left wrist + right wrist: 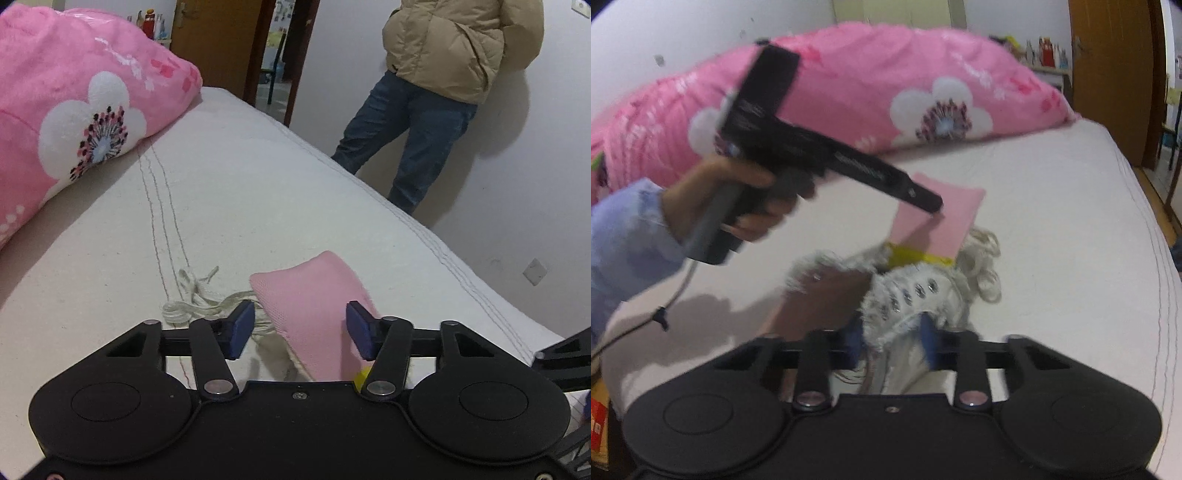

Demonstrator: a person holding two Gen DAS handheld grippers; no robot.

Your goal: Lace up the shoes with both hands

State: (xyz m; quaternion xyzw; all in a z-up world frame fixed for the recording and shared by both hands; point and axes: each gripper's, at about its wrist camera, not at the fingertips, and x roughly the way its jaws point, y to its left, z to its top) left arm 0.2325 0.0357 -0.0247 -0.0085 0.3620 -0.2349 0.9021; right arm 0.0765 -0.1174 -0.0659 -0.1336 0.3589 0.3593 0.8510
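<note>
A pale, frayed shoe (908, 291) with metal eyelets lies on the white bed sheet (258, 206). Its pink tongue (314, 314) sticks up, above a yellow strip (923, 256). Loose white laces (192, 306) are bunched beside it. My left gripper (301, 328) straddles the tongue; the blue pads (242, 326) stand apart from it, open. In the right wrist view a hand holds that gripper (931, 206) over the tongue. My right gripper (892, 341) is blurred, and its pads close on the shoe's eyelet flap (897, 306), which fills the gap.
A pink flowered quilt (74, 122) is piled at the head of the bed. A person in a tan jacket and jeans (424, 110) stands against the wall past the bed's edge. A wooden door (218, 40) is behind. A cable (676, 295) hangs from the left gripper's handle.
</note>
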